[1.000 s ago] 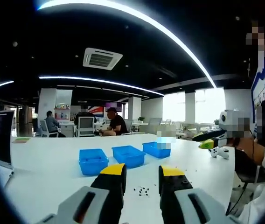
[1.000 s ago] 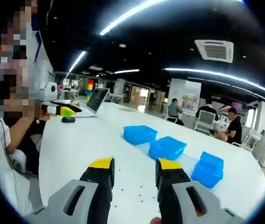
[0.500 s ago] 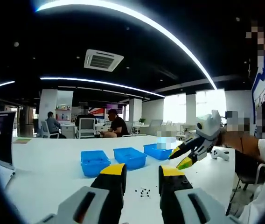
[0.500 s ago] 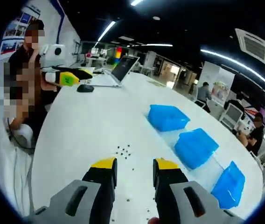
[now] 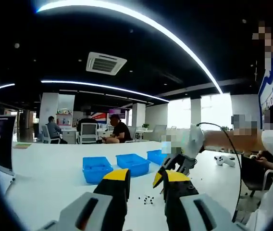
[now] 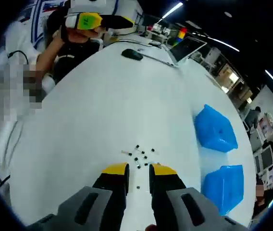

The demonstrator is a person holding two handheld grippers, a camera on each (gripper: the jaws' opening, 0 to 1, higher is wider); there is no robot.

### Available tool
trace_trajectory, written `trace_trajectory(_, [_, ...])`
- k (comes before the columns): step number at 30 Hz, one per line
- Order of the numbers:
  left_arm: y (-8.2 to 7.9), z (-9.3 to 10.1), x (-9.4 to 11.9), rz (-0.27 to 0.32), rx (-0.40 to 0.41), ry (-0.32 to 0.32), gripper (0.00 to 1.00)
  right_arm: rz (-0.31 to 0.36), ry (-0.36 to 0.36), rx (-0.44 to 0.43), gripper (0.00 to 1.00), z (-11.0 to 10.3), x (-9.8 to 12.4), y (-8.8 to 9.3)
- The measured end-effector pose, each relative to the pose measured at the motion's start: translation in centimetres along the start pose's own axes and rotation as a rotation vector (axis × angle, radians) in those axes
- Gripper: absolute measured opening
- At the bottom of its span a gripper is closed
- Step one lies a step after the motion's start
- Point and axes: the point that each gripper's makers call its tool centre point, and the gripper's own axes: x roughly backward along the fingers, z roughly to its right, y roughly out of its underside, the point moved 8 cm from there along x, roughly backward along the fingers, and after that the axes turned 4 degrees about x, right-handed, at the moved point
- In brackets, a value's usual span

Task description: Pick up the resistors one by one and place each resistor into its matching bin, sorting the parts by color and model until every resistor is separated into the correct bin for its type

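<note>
A small cluster of dark resistors [image 5: 147,198] lies on the white table [image 5: 55,173], just ahead of my left gripper [image 5: 146,182], which hangs open with nothing between its fingers. Behind the cluster stand three blue bins [image 5: 97,167] in a row. My right gripper [image 5: 167,169] comes in from the right and dips over the resistors. In the right gripper view, the right gripper [image 6: 138,169] hovers right over the resistors [image 6: 140,156], its jaws a narrow gap apart, holding nothing. Two blue bins [image 6: 216,129] lie to the right. The left gripper [image 6: 93,20] shows at the top.
A laptop [image 6: 187,48] and a dark mouse [image 6: 132,54] sit at the table's far end. A white controller [image 5: 225,159] lies at the right. A person's sleeve and arm [image 6: 26,86] run along the left. People sit at desks [image 5: 119,131] behind the table.
My right gripper has swung down from a level view to right above the resistor cluster, and its jaws have narrowed. The left gripper has stayed put and open.
</note>
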Motion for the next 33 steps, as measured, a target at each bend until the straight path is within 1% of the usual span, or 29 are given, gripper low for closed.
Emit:
trace_trajectory(1, [0.0, 0.0, 0.0, 0.0, 0.0, 0.0, 0.29, -0.028, -0.017, 0.026, 0.19, 0.1, -0.5, 0.1])
trace_trajectory(7, [0.0, 0.0, 0.1, 0.003, 0.002, 0.003, 0.29, -0.09, -0.074, 0.045, 0.17, 0.8, -2.6, 0.4])
trace_trajectory(8, [0.0, 0.0, 0.1, 0.005, 0.003, 0.003, 0.29, -0.087, -0.087, 0.027, 0.15, 0.8, -2.7, 0.4])
trace_trajectory(11, [0.0, -0.1, 0.0, 0.007, 0.007, 0.007, 0.29, -0.074, -0.143, -0.07, 0.07, 0.8, -3.0, 0.6])
trace_trajectory(12, [0.0, -0.1, 0.0, 0.007, 0.009, 0.01, 0.29, -0.078, -0.143, -0.059, 0.07, 1.1, -3.0, 0.6])
trace_trajectory(13, [0.0, -0.1, -0.1, 0.006, 0.01, 0.012, 0.3, -0.082, -0.151, -0.088, 0.07, 1.0, -3.0, 0.7])
trace_trajectory(19, [0.1, 0.0, -0.1, 0.006, 0.007, 0.017, 0.3, -0.107, -0.161, -0.06, 0.06, 0.7, -3.2, 0.3])
trace_trajectory(21, [0.1, -0.1, -0.1, 0.007, 0.009, 0.014, 0.3, -0.115, -0.143, -0.033, 0.04, 0.8, -3.3, 0.3])
trace_trajectory(23, [0.1, 0.0, 0.0, 0.008, 0.009, 0.014, 0.3, -0.096, -0.117, -0.028, 0.03, 1.1, -2.9, 0.1])
trace_trajectory(25, [0.0, 0.0, 0.0, 0.009, 0.009, 0.016, 0.3, -0.045, -0.099, -0.073, 0.03, 1.4, -2.3, -0.2])
trace_trajectory(30, [0.1, 0.1, -0.1, 0.006, 0.007, 0.018, 0.29, -0.042, -0.088, -0.073, 0.03, 1.2, -1.1, 0.1])
trace_trajectory(33, [0.1, 0.2, -0.1, 0.005, 0.005, 0.02, 0.29, -0.054, -0.097, -0.078, 0.03, 0.6, -0.6, 0.6])
